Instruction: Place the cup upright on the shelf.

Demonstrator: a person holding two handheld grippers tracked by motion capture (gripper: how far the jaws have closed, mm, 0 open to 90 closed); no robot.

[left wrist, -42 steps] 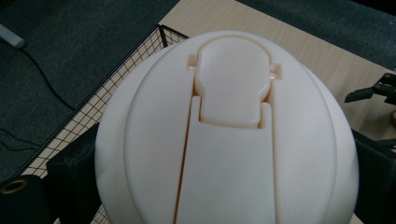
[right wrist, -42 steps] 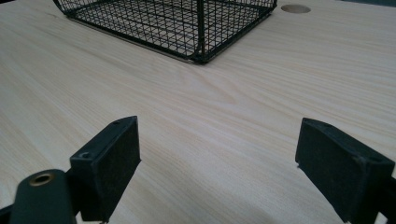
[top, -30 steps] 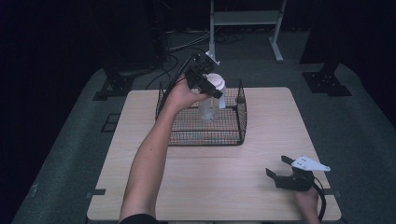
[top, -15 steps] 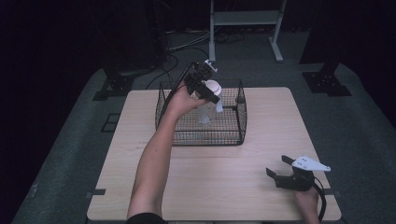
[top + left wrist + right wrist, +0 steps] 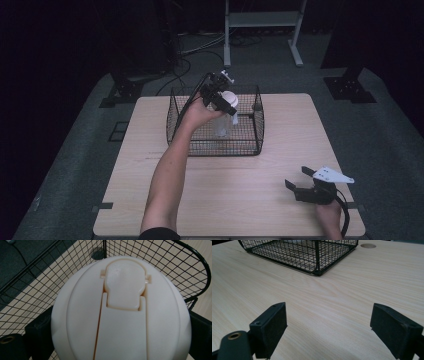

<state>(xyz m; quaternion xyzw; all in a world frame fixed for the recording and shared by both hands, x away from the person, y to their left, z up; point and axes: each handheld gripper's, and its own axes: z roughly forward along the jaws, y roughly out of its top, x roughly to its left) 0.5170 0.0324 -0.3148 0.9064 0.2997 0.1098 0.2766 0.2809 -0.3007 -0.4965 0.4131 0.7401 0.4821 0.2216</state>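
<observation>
My left gripper [image 5: 223, 100] is shut on a clear bottle with a white flip-top lid [image 5: 230, 99] and holds it upright inside the black wire basket [image 5: 250, 142]. In the left gripper view the lid [image 5: 122, 312] sits between the two black jaws, with the basket's mesh [image 5: 32, 285] behind it. My right gripper [image 5: 300, 181] rests low over the table's front right part, open with nothing between its fingers. In the right gripper view its jaws stand wide apart over bare wood [image 5: 329, 312], and the basket [image 5: 312, 255] is farther off.
The wooden table [image 5: 150, 200] has free room in front of the basket and on both sides. A round hole [image 5: 368, 245] lies in the tabletop beyond the basket. Dark floor, cables and metal stands surround the table.
My left gripper has lowered the bottle deeper into the basket. The right gripper has stayed where it was.
</observation>
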